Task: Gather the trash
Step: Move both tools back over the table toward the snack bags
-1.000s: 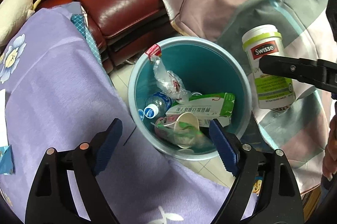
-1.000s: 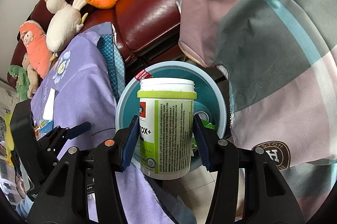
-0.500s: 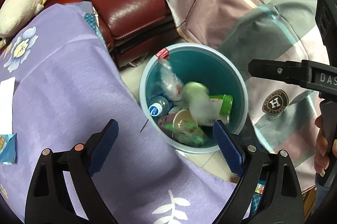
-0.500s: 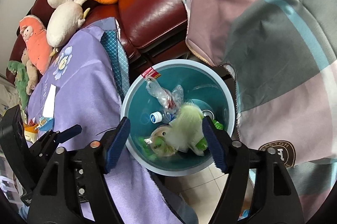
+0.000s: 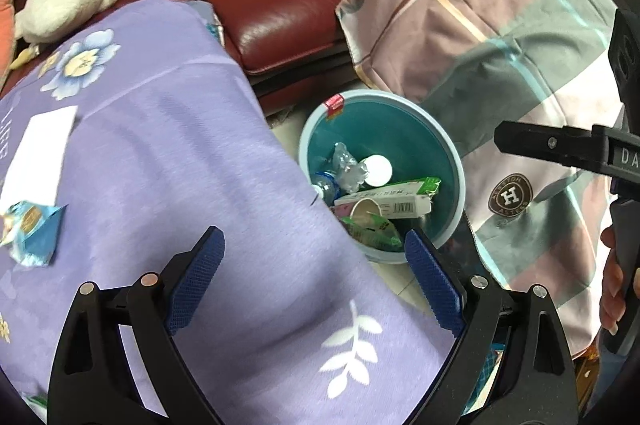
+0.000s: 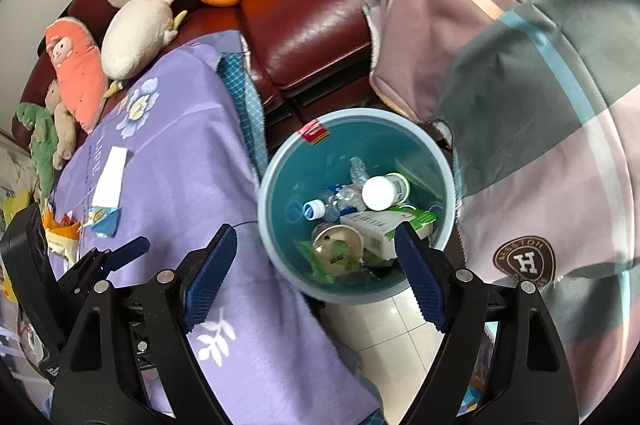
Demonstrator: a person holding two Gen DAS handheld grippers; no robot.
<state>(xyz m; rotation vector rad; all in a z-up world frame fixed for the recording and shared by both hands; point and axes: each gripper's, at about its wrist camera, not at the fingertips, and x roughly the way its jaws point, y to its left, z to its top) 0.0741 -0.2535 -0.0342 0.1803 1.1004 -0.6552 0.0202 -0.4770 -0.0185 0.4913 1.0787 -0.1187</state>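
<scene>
Both my grippers hang above the teal trash bin (image 6: 436,161), pointed down into it. Right gripper (image 6: 316,269): jaws wide apart, nothing between the blue pads (image 6: 208,275). Left gripper (image 5: 316,277): same, jaws spread, empty, blue pads (image 5: 434,285) over the purple floral tablecloth (image 5: 160,153) and the bin's near rim.

Supplement bottle (image 6: 384,190) is inside the bin, on top of the pile, near centre toward 2 o'clock in the right wrist view. It lies tilted, white cap facing up at the camera and a little toward 8 o'clock, green band and body running away toward 2 o'clock. Long axis roughly 8-to-2, foreshortened. In the left wrist view only its white cap (image 5: 378,171) shows clearly.

Around it: crushed clear water bottle (image 6: 332,199) with blue cap at 9 o'clock, touching it; green-and-white carton (image 6: 384,225) lying flat at 6 o'clock, long axis about 9-to-3; paper cup (image 6: 334,241) on its side at 7 o'clock, mouth toward the lens.

On the cloth at 9 o'clock in the left wrist view: blue snack wrapper (image 5: 32,229), white paper slip (image 5: 40,155). My right hand (image 5: 614,285) grips its handle at 3 o'clock there.
</scene>
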